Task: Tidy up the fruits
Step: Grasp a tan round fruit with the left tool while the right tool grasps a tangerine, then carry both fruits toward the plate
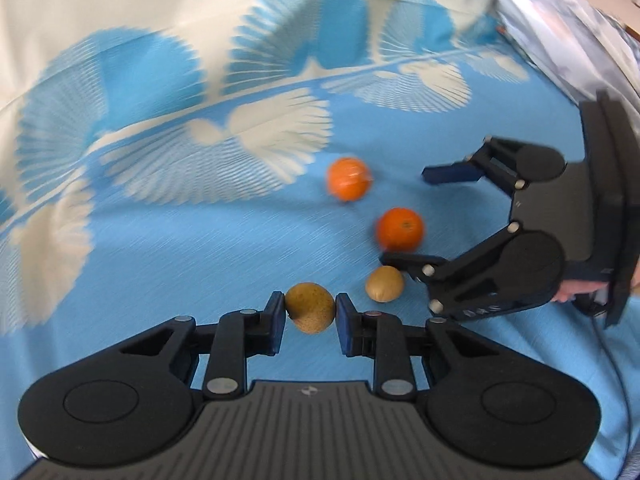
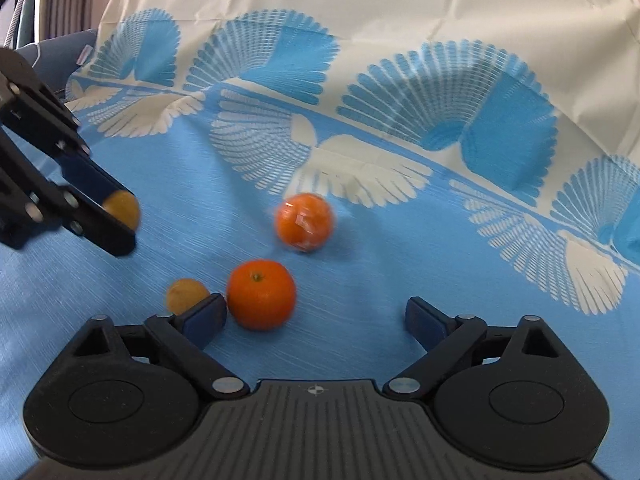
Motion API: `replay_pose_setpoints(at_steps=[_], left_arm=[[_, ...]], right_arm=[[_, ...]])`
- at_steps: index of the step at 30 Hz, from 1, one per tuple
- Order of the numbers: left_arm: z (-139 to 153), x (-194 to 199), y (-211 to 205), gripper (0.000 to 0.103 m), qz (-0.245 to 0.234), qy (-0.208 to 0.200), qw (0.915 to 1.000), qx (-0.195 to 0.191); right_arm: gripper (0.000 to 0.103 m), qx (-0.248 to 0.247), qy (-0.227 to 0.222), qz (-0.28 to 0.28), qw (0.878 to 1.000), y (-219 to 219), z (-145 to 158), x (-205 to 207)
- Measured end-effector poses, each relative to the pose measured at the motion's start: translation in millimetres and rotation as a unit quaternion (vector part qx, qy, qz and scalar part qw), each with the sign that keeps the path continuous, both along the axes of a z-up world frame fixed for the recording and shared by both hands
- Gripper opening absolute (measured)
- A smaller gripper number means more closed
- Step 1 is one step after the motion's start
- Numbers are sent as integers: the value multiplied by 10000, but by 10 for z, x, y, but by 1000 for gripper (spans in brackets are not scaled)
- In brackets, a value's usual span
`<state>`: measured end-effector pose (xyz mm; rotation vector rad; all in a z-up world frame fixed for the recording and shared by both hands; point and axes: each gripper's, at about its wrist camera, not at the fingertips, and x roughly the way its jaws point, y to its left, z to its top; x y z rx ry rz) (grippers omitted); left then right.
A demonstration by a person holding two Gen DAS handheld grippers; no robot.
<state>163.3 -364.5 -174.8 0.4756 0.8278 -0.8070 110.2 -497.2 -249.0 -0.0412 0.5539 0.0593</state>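
Observation:
My left gripper [image 1: 310, 312] is shut on a brown kiwi [image 1: 310, 307] and holds it over the blue cloth; it shows at the left of the right wrist view [image 2: 124, 220] with the kiwi [image 2: 122, 209] between its fingers. A second kiwi [image 1: 384, 283] [image 2: 187, 295] lies on the cloth. Two oranges lie nearby: a near one [image 1: 400, 228] [image 2: 262, 294] and a far one [image 1: 348, 179] [image 2: 305, 221]. My right gripper [image 2: 316, 318] [image 1: 404, 216] is open, its jaws on either side of the near orange, which sits close to the left finger.
The blue and cream patterned cloth [image 1: 160, 220] [image 2: 400, 240] covers the whole surface. A shiny grey fabric [image 1: 560, 32] lies at the far right edge in the left wrist view. A curtain and a dark cushion [image 2: 60, 52] stand beyond the cloth's far left corner.

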Motion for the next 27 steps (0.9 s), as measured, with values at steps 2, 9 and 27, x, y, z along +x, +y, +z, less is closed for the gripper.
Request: replay_pose_setpoints(at_steps=[2,9,27], left_arm=[[99,-29,150,30,211,41,9998,-44],[521,-314,756,29,935,219,9952,-199],[1473,-1682,2847,29,2163,302,9751,-378]], right_arm=[[54,-69,-18,99,9999,141,34,46],[38,-137,454,-934,9945,420,276,-176],[38,1921,236,-926,9767,2292,1826,-2040]])
